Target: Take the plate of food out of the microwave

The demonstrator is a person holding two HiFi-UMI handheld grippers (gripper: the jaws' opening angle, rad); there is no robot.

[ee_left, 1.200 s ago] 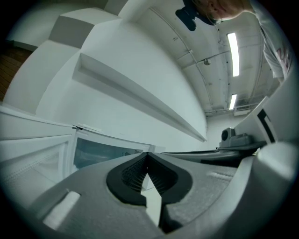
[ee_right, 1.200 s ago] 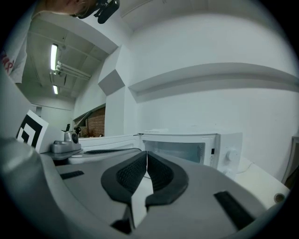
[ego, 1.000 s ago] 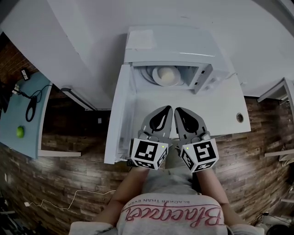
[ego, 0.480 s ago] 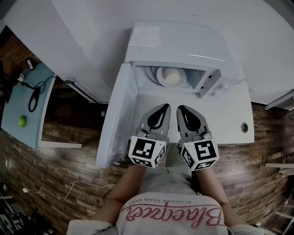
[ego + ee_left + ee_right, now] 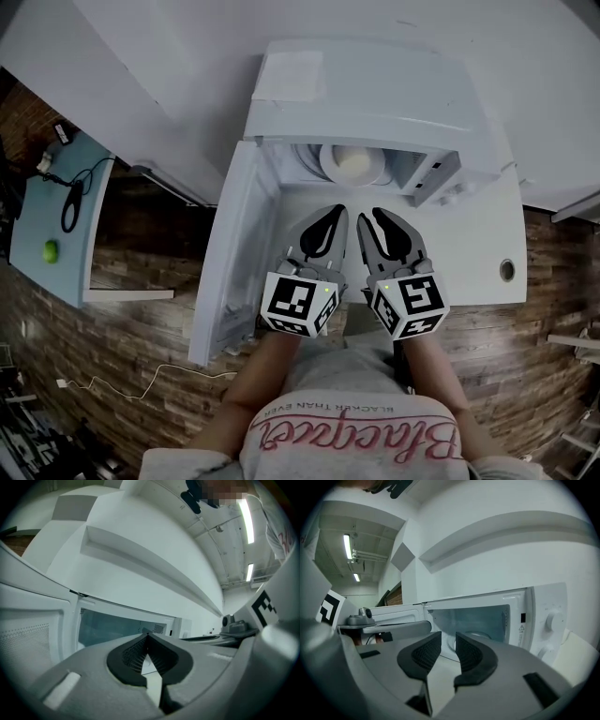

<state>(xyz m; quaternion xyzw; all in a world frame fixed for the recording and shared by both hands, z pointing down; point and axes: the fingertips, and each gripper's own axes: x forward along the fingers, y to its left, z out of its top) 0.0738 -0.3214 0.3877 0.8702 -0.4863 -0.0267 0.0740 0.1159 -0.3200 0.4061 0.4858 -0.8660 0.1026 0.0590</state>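
Observation:
A white microwave [image 5: 375,94] stands on a white counter with its door [image 5: 230,253] swung open to the left. Inside, a white plate [image 5: 352,161] carries pale food; in the right gripper view the plate [image 5: 480,634] shows just past the jaws. Both grippers point level at the opening, side by side, a short way in front of it. My left gripper [image 5: 334,210] is shut, its pads meeting with nothing between them [image 5: 147,635]. My right gripper [image 5: 371,216] has just been opening; its jaws [image 5: 447,643] stand a little apart and hold nothing.
The control knobs [image 5: 555,619] sit on the microwave's right side. A paper sheet [image 5: 289,75] lies on its top. The counter has a round hole [image 5: 507,270] at the right. A low table with a green ball [image 5: 50,250] and a cable stands far left, on a wooden floor.
Both grippers have moved closer to the microwave opening. The right gripper's jaws, closed before, now stand slightly apart. The left gripper stays shut.

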